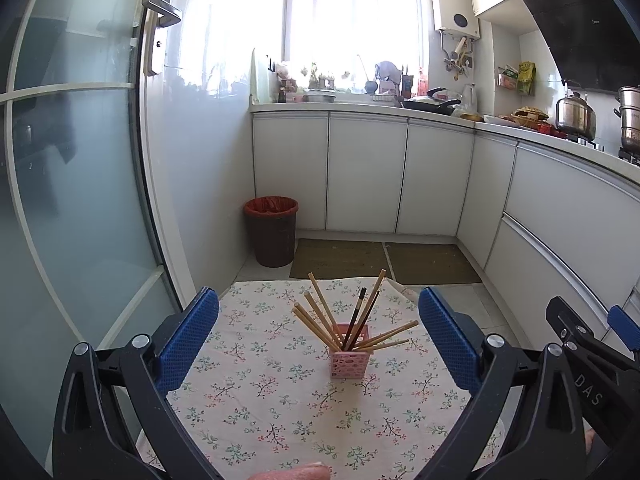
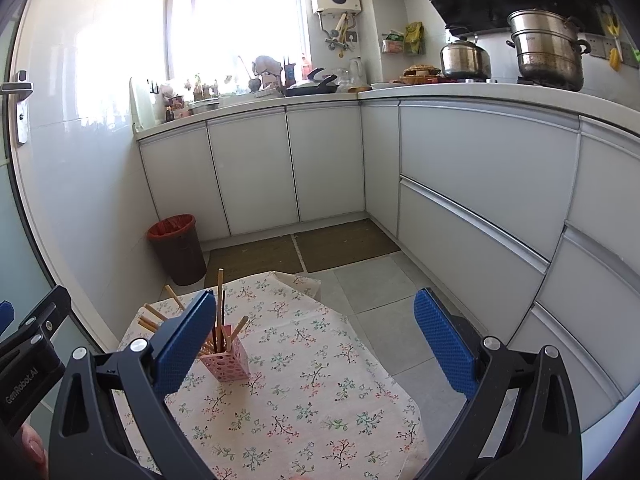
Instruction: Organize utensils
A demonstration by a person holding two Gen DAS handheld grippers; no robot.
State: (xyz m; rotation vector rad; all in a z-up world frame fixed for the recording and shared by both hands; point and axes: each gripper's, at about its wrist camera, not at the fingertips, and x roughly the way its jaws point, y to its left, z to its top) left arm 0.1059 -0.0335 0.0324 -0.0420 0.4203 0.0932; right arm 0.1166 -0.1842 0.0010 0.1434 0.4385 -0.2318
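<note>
My left claw (image 1: 318, 332) is spread wide and grips nothing above the floral-cloth desk (image 1: 256, 400); at 12 o'clock between its pads stands the pink holder (image 1: 349, 362), upright on the cloth, with chopsticks (image 1: 320, 314) fanned out of its top. My right claw (image 2: 316, 336) is likewise spread and empty, the holder at its 9 o'clock beside the left pad.

A small kitchen — white cabinets (image 1: 366, 172) under a bright window (image 1: 352, 8), grey tiled floor (image 2: 372, 280), brown mats (image 1: 384, 260), frosted glass door (image 1: 76, 184).
</note>
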